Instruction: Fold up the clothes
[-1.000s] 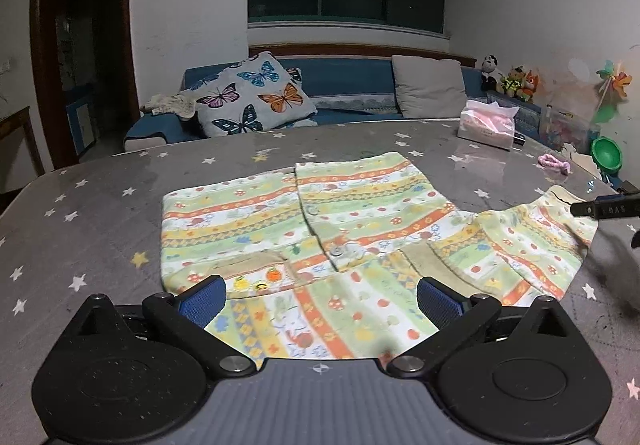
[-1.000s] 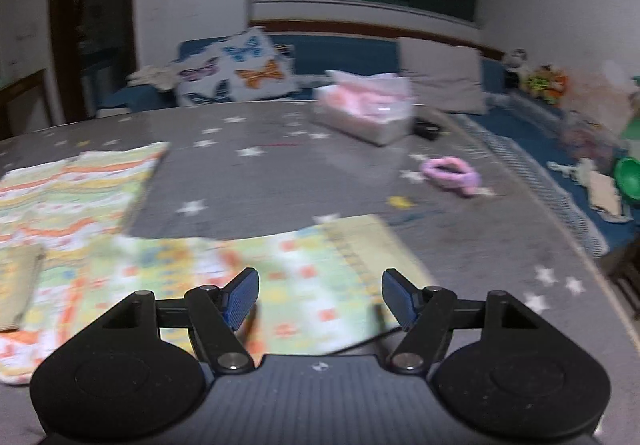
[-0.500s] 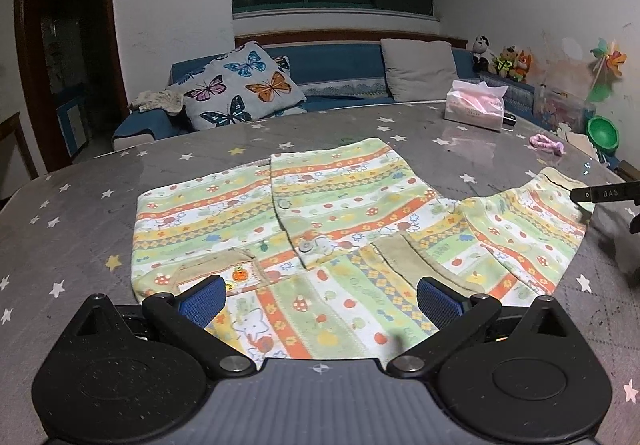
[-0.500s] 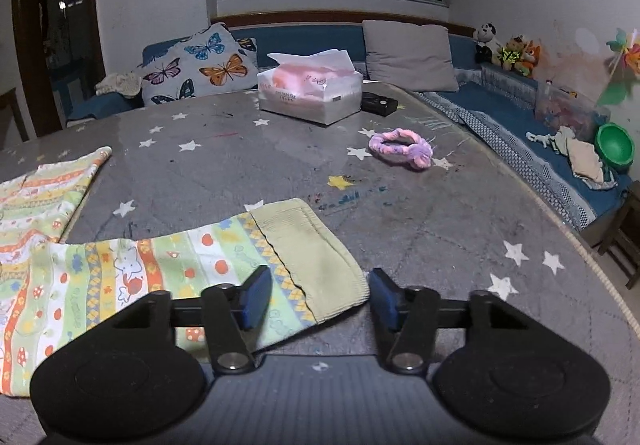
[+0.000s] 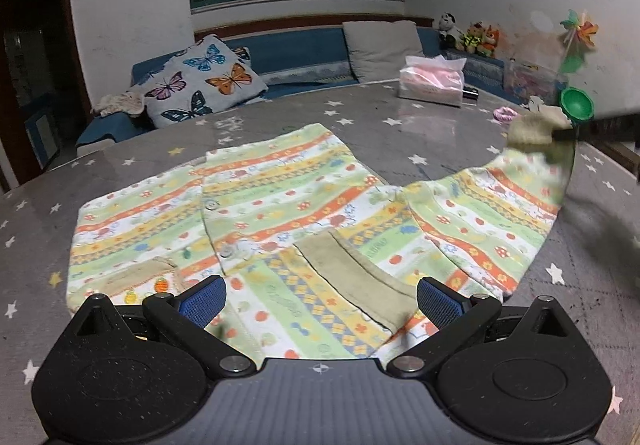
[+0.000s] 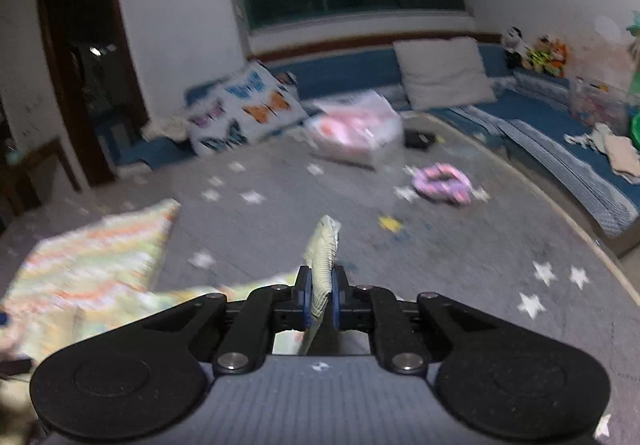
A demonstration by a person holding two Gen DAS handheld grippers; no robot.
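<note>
A small striped green, yellow and orange child's shirt (image 5: 280, 213) lies spread on the grey star-print table (image 5: 360, 125). My left gripper (image 5: 320, 299) is open over the shirt's near edge, with cloth between its blue pads. My right gripper (image 6: 320, 299) is shut on the beige cuff of the right sleeve (image 6: 324, 249), and the sleeve hangs lifted off the table. In the left wrist view that cuff (image 5: 534, 129) is raised at the far right, held by the right gripper (image 5: 560, 133). The rest of the shirt (image 6: 92, 257) shows blurred at the left of the right wrist view.
A pink tissue pack (image 5: 432, 85) and a pink hair tie (image 5: 505, 112) lie at the table's far right; both also show in the right wrist view, the tissue pack (image 6: 356, 129) and the hair tie (image 6: 442, 183). A blue sofa with a butterfly cushion (image 5: 204, 81) stands behind the table.
My right gripper has closed on the sleeve cuff and lifted it off the table. The left gripper stays open at the shirt's near edge and has shifted slightly.
</note>
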